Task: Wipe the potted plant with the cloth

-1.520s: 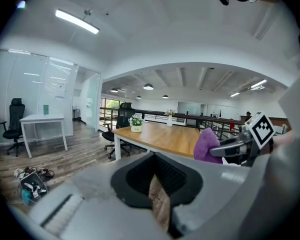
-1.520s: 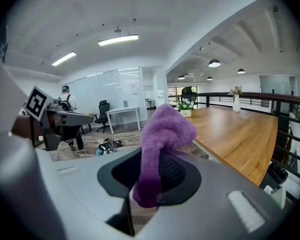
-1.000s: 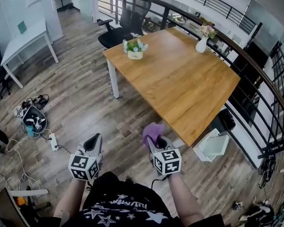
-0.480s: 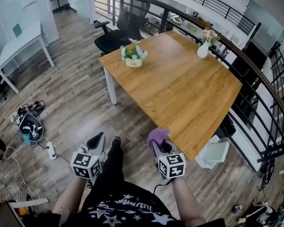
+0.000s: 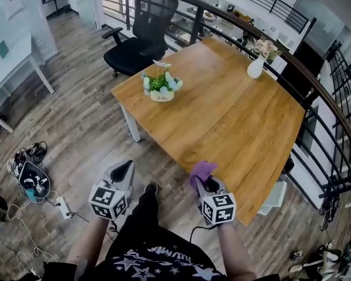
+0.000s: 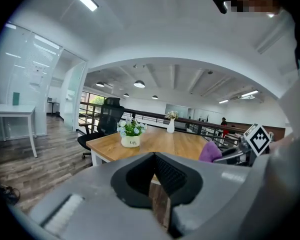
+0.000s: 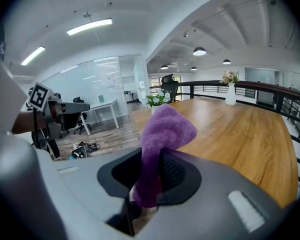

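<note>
**Friend:** What are your grippers doing?

**Me:** My right gripper [image 5: 203,180] is squeezing the purple cloth [image 5: 201,170]. The cloth is sticking up out of the jaws in a soft lump. My left gripper [image 5: 124,168] is holding nothing. Its jaws are pressing tight together, with nothing in between.

**Friend:** Where is the plant?

**Me:** The plant [image 5: 161,85] is sitting in a white pot on the table [image 5: 234,127], near the far left corner. From me it is at 12 o'clock. It is well apart from both grippers, and nothing is touching it.

**Friend:** Is the cloth close to the table?

**Me:** Yes. The cloth is hanging just beside the near edge of the table. I cannot tell if it is touching the wood.

**Friend:** How are you holding your hands?

**Me:** I am holding them out in front of me, side by side and apart. The left gripper is at 11 o'clock, over the floor [image 5: 82,127]. The right one is at 1 o'clock. My leg is showing between them.

**Friend:** What else are you seeing?

**Me:** A white vase [image 5: 256,67] with flowers is standing at 1 o'clock, on the far side of the table. A black chair [image 5: 141,31] is standing behind the plant at 12 o'clock. A dark bag [image 5: 29,180] is lying on the floor at 9 o'clock.
</note>
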A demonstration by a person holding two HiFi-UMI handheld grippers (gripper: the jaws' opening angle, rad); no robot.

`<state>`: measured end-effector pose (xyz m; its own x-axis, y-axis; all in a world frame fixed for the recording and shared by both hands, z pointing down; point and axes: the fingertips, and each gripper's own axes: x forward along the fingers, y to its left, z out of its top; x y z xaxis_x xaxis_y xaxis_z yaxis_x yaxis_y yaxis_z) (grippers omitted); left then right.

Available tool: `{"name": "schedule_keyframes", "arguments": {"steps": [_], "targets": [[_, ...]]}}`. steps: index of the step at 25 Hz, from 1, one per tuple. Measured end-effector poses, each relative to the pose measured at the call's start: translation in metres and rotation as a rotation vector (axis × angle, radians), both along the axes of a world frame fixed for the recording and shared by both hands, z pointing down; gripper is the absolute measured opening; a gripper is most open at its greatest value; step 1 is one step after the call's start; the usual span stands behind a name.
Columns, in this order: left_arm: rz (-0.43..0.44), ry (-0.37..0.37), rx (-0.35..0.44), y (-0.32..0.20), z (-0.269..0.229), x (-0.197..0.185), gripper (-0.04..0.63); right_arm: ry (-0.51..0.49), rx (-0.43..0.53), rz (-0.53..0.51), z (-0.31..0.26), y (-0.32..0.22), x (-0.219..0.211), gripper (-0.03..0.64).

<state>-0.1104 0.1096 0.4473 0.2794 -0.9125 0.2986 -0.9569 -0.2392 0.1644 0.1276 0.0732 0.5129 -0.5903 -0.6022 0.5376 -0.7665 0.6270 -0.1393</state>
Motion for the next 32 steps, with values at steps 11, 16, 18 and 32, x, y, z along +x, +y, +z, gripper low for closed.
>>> {"name": "schedule_keyframes", "arguments": {"steps": [11,16,18,32], "targets": [[0.101,0.002,-0.065,-0.161,0.022,-0.054,0.002,0.012,-0.037,0.092,0.009,-0.139,-0.062,0.087],[0.148,0.014,-0.092,-0.202,0.03,-0.065,0.002,0.025,-0.058,0.121,0.011,-0.178,-0.084,0.087],[0.166,0.016,-0.105,-0.213,0.035,-0.07,0.002,0.034,-0.065,0.127,0.012,-0.19,-0.093,0.087],[0.368,0.03,-0.117,-0.258,0.06,-0.056,0.308,0.034,-0.077,0.171,0.02,-0.223,-0.103,0.087]]}}
